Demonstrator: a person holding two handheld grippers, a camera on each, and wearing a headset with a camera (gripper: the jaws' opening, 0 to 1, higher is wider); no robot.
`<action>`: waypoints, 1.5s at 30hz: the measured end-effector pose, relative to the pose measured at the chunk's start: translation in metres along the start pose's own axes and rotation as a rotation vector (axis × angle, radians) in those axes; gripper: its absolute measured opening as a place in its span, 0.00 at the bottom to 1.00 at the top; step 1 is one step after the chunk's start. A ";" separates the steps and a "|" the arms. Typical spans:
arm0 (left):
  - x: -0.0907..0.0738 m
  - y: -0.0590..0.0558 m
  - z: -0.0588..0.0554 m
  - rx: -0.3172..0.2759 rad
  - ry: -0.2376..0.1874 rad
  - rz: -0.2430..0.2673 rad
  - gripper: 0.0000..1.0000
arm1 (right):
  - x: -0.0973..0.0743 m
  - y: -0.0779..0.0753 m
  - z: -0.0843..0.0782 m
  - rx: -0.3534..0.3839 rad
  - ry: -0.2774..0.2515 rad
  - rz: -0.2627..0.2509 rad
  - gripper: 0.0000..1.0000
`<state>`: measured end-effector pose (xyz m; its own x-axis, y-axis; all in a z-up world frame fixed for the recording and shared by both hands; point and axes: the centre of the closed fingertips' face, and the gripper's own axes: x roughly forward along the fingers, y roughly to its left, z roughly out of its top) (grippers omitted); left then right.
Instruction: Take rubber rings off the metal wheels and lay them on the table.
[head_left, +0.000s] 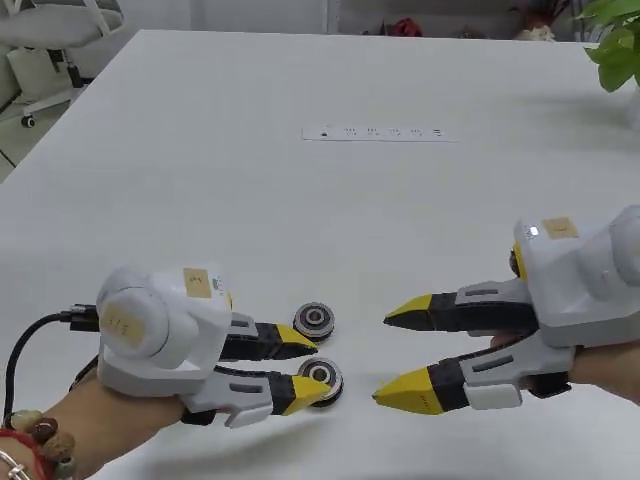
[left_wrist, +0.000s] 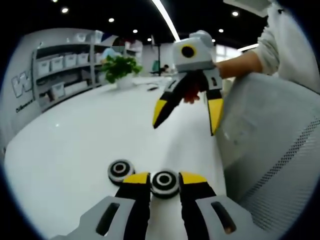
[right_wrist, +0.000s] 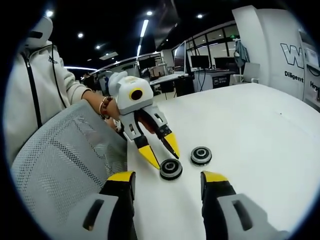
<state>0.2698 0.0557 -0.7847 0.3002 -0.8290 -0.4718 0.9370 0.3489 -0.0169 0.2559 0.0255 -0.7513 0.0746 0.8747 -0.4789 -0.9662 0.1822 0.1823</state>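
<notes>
Two metal wheels with black rubber rings lie flat near the front edge of the white table (head_left: 300, 210). The nearer wheel (head_left: 322, 378) (left_wrist: 165, 183) (right_wrist: 171, 169) sits between the yellow tips of my left gripper (head_left: 310, 365) (left_wrist: 164, 179), whose jaws press against its two sides. The second wheel (head_left: 314, 320) (left_wrist: 121, 170) (right_wrist: 201, 155) lies free just beyond it. My right gripper (head_left: 393, 355) (right_wrist: 167, 179) is open and holds nothing, a short way right of both wheels with its tips towards them. It also faces the left gripper view as the right gripper (left_wrist: 185, 126).
A white power strip (head_left: 380, 132) lies across the middle of the table. A green plant (head_left: 620, 45) stands at the far right corner. A grey mesh chair back (left_wrist: 270, 145) (right_wrist: 65, 150) is close behind the table's front edge. An office chair (head_left: 40, 50) stands beyond the far left corner.
</notes>
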 end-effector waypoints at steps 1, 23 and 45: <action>0.000 0.000 -0.002 0.003 0.008 -0.001 0.21 | 0.001 0.001 -0.002 0.000 0.007 0.002 0.49; 0.013 -0.010 -0.001 0.043 0.037 -0.037 0.14 | 0.014 -0.003 -0.026 -0.018 0.078 -0.016 0.42; 0.023 -0.025 0.003 0.065 -0.023 -0.062 0.14 | 0.032 -0.004 -0.049 -0.056 0.145 -0.028 0.21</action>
<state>0.2540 0.0267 -0.7922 0.2445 -0.8580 -0.4517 0.9633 0.2680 0.0123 0.2498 0.0302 -0.8095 0.0690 0.7949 -0.6028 -0.9769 0.1765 0.1208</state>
